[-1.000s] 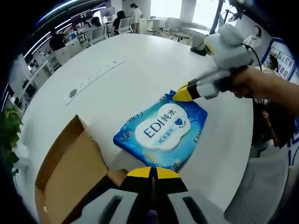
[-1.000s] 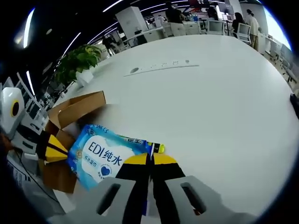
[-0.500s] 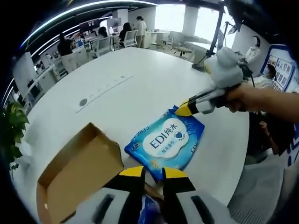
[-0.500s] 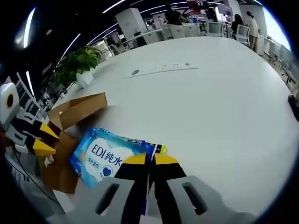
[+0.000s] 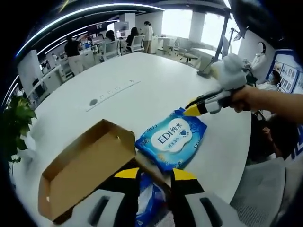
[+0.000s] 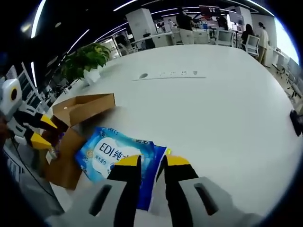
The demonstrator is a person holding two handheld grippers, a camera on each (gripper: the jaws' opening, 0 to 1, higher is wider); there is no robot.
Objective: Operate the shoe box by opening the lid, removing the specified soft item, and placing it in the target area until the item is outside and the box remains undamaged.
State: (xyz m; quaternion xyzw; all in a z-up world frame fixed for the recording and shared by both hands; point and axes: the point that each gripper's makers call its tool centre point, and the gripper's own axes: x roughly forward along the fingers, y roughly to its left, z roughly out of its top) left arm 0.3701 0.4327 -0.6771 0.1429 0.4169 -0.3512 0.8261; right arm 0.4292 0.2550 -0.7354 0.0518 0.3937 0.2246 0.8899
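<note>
A blue wet-wipes pack (image 5: 171, 138) lies flat on the white table (image 5: 142, 90), just beyond the open cardboard shoe box (image 5: 87, 165). My left gripper (image 5: 155, 175) is open over the box's near corner, and something blue and white shows low between its jaws. My right gripper (image 5: 195, 108), held in a hand, hovers at the pack's far corner. In the right gripper view the right gripper (image 6: 151, 161) is open, jaws straddling the pack's (image 6: 116, 150) near edge. The box (image 6: 80, 108) sits to its left, and the left gripper (image 6: 40, 131) is open beside it.
A strip of sockets (image 5: 113, 88) is set into the table top farther out. A potted plant (image 6: 85, 59) stands at the table's edge. Office desks, chairs and people (image 5: 128, 40) fill the background. The table rim runs close behind the pack (image 5: 227, 156).
The right gripper's jaws went from shut on the pack's edge to open, and the pack now rests on the table. The left gripper's jaws opened and it drew back over the box.
</note>
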